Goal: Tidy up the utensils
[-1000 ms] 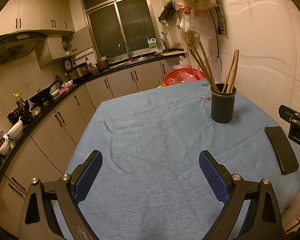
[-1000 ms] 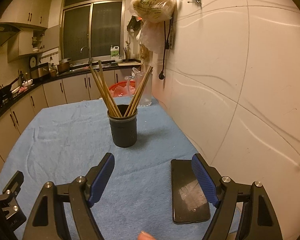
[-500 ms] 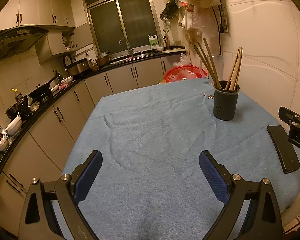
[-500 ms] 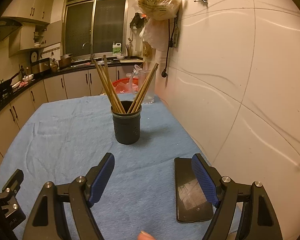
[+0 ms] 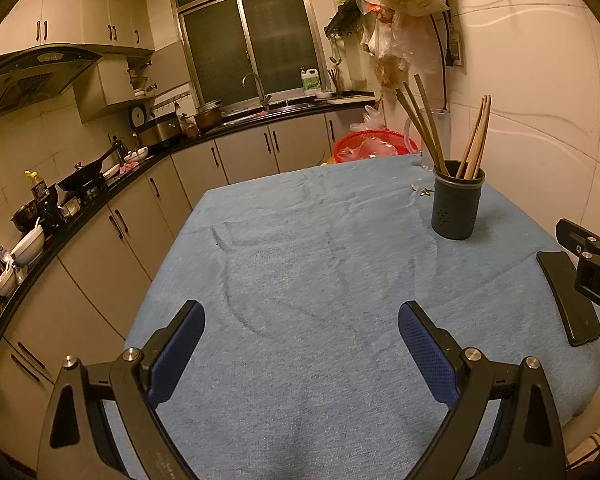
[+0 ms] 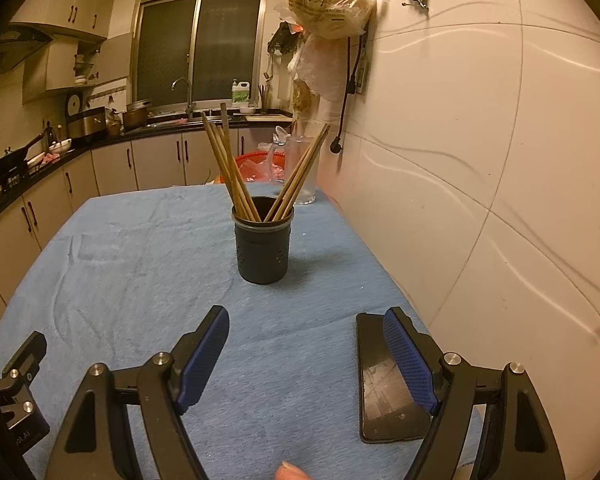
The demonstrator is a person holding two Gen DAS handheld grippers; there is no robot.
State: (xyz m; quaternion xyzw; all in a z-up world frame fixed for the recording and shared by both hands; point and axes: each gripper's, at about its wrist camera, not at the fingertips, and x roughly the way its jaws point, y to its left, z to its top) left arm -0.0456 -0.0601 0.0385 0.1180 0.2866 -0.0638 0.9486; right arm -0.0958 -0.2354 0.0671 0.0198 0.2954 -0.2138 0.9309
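The worktop [image 5: 300,272] is covered edge to edge by a blue terry cloth [image 6: 140,264] (creased, with faint curved marks). A dark perforated chopstick holder [image 6: 263,248] stands upright on the cloth near the wall side, holding wooden chopsticks [image 6: 228,168]. A black smartphone [image 6: 384,384] lies flat, screen up, near the wall-side edge. A clear jug [image 6: 302,172] stands at the far edge.

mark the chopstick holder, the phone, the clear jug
chopstick holder [image 6: 263,254], right wrist view, front wall.
phone [image 6: 384,392], right wrist view, screen.
clear jug [image 6: 305,190], right wrist view, lower body.
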